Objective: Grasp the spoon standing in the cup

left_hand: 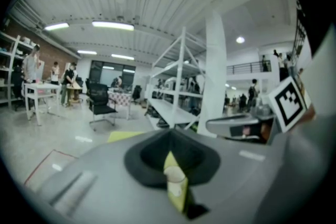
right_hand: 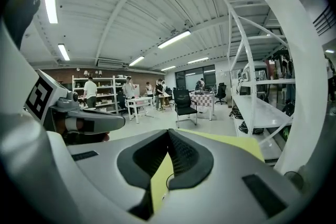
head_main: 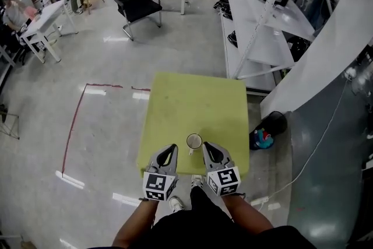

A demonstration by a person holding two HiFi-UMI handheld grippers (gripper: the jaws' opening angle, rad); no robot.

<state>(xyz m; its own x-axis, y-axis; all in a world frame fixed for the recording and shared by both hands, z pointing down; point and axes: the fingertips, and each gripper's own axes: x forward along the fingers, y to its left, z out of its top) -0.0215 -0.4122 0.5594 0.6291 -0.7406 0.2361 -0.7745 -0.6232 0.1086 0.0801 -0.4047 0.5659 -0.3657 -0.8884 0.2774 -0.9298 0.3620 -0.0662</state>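
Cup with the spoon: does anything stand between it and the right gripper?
Nothing visible does. In the head view, only bare yellow table lies between the right gripper and the cup. The jaws are shut.

No word, number or brand name can be read anywhere here. The only printed signs are black-and-white block patterns without letters. One is a square marker (head_main: 155, 185) on the cube of the left gripper (head_main: 170, 148), at the lower middle of the head view. A second marker (head_main: 227, 179) sits on the cube of the right gripper (head_main: 207, 145), just to its right. The second marker also shows at the right edge of the left gripper view, and the square marker at the left edge of the right gripper view.
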